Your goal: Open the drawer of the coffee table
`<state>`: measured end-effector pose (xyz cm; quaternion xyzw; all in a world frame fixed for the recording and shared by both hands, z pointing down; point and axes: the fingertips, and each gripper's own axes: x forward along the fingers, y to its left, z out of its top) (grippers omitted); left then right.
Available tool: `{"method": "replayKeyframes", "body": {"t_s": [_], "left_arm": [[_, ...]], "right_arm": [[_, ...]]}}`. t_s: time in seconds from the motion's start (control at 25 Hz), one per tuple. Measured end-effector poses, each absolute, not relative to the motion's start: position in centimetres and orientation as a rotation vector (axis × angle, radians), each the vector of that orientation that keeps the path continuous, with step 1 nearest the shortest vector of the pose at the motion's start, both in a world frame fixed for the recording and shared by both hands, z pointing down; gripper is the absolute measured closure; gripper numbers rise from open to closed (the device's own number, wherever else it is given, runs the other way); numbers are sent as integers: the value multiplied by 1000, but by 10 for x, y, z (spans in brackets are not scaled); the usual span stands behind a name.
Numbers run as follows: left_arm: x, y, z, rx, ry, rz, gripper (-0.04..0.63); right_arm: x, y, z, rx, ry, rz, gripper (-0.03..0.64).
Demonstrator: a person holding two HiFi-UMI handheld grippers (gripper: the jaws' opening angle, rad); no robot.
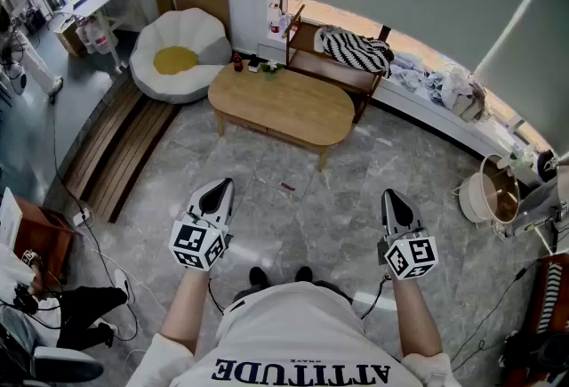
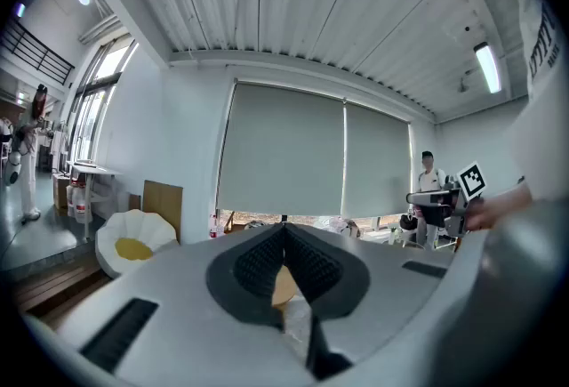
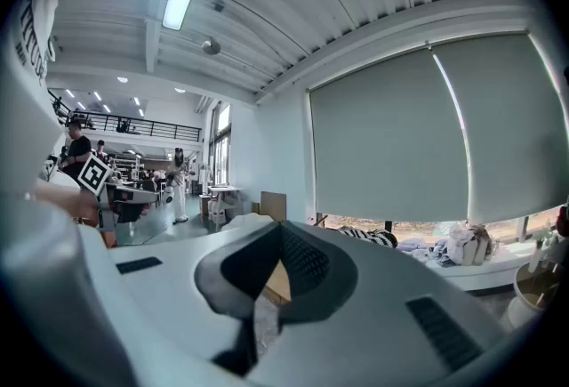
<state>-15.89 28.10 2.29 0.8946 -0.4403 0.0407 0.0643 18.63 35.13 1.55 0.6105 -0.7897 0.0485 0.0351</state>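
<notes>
An oval wooden coffee table (image 1: 283, 104) stands on the grey stone floor well ahead of me; its drawer front (image 1: 267, 125) faces me under the top. My left gripper (image 1: 220, 186) and right gripper (image 1: 392, 196) hang side by side above the floor, far short of the table, both shut with nothing in them. In the left gripper view the left gripper (image 2: 284, 229) has its dark pads (image 2: 258, 265) pressed together at the tips, and a sliver of the table shows through the gap below. The right gripper (image 3: 280, 229) looks the same in its own view.
A white and yellow egg-shaped beanbag (image 1: 179, 54) sits left of the table. Behind the table are a wooden chair with a striped cloth (image 1: 351, 52) and a window ledge with clothes. Wooden planks (image 1: 120, 154) lie at left, a basket (image 1: 487, 191) at right. People stand in the distance.
</notes>
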Motion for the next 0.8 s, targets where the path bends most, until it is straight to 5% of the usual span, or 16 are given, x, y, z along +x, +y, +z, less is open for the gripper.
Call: {"method": "replayKeyframes", "body": {"t_s": [0.8], "left_arm": [[-155,282,31,2688,-1333,128,577]], "right_arm": [[191,347,23,1884,-2444,206,598]]}}
